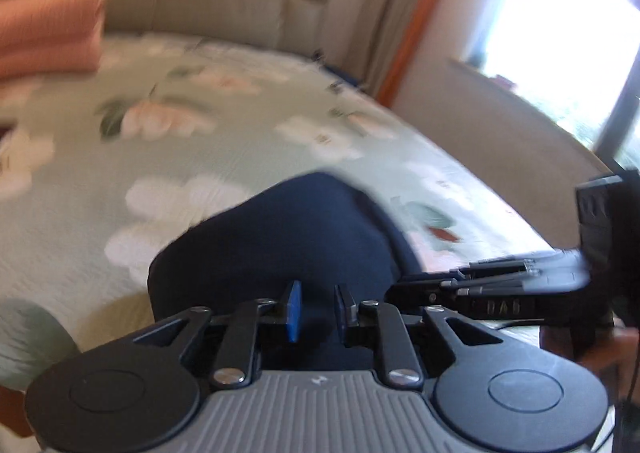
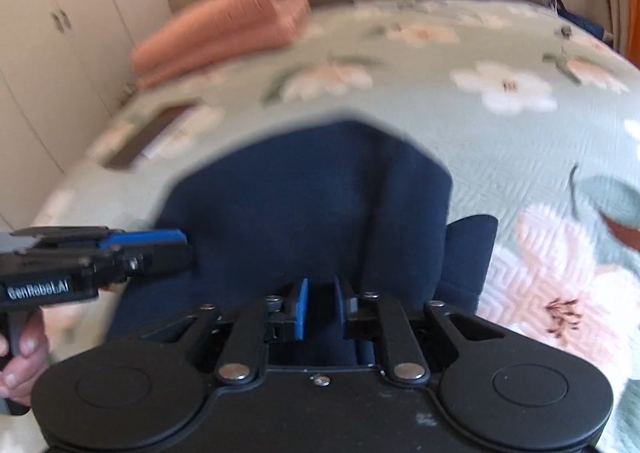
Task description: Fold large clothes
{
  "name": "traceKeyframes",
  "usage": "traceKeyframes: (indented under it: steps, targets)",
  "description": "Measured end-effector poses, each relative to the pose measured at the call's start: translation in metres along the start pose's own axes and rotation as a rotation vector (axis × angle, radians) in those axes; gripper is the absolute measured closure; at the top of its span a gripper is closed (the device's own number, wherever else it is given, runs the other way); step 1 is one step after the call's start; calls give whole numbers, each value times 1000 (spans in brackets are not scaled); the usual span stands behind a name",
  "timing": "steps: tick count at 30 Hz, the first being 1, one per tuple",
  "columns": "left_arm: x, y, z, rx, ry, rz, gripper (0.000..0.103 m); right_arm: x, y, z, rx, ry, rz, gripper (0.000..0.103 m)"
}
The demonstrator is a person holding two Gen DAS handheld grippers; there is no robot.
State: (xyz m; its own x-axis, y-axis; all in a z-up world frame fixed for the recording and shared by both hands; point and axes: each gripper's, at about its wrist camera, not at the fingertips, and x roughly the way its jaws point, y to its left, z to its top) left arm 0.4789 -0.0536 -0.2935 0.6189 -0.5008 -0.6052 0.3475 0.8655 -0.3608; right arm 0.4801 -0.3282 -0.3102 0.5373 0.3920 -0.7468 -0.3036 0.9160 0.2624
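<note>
A dark navy garment point(image 1: 280, 237) lies partly folded on a bed with a pale green floral quilt point(image 1: 200, 133). My left gripper point(image 1: 316, 311) sits over its near edge; the blue pads stand a small gap apart with navy cloth between them, so the grip is unclear. It also shows in the right wrist view point(image 2: 160, 245), at the garment's left edge. My right gripper point(image 2: 320, 307) is over the garment point(image 2: 312, 205), pads a small gap apart with cloth between them. It shows in the left wrist view point(image 1: 420, 289) at the garment's right edge.
A folded salmon-pink blanket point(image 2: 224, 25) lies at the head of the bed by the beige padded headboard point(image 1: 200, 1). A dark flat object point(image 2: 152, 137) rests on the quilt's left side. A bright window point(image 1: 568, 25) is to the right, cream cupboards point(image 2: 48, 53) to the left.
</note>
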Motion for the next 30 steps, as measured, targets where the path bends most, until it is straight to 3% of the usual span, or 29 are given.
traceKeyframes:
  steps: [1, 5, 9, 10, 11, 12, 14, 16, 18, 20, 21, 22, 23, 25, 27, 29, 30]
  targets:
    - [12, 13, -3, -54, 16, 2, 99, 7, -3, -3, 13, -6, -9, 93]
    - [23, 52, -11, -221, 30, -94, 99, 2, -11, -13, 41, -31, -11, 100]
    - [5, 43, -11, -233, 15, -62, 99, -18, -12, -14, 110, -29, -55, 103]
    - [-7, 34, -11, -209, -3, -60, 96, -32, -5, -16, 98, -46, -81, 97]
    - [-21, 24, -13, -175, -23, -73, 88, -44, 7, -21, 71, -57, -87, 83]
    - [-37, 14, -18, -157, -35, -112, 86, -52, 17, -25, 49, -59, -75, 82]
    - [-59, -3, -35, -146, -20, -196, 83, -65, 33, -46, 26, -22, -55, 82]
    - [-63, -13, -60, -142, 62, -170, 84, -61, 38, -71, 9, 45, -99, 83]
    - [-61, -12, -85, -152, 124, -124, 93, -54, 29, -92, 71, 114, -115, 93]
    - [-71, 0, -99, -233, 124, -165, 94, -63, 18, -104, 148, 135, -110, 93]
    - [-79, 5, -102, -258, 115, -190, 93, -71, 16, -107, 156, 131, -111, 90]
    - [-88, 9, -103, -272, 106, -202, 92, -79, 15, -108, 153, 130, -119, 76]
    - [-97, 14, -105, -293, 99, -205, 91, -86, 14, -110, 148, 130, -133, 49]
    - [-113, 23, -104, -349, 94, -181, 84, -98, 10, -111, 147, 129, -163, 25]
    - [-129, 28, -100, -350, 78, -94, 55, -108, 3, -110, 163, 113, -162, 27]
    - [-143, 32, -92, -341, 30, -71, 44, -105, -10, -101, 219, 97, -141, 22]
    - [-145, 34, -89, -355, 17, -72, 27, -102, -17, -98, 259, 94, -115, 22]
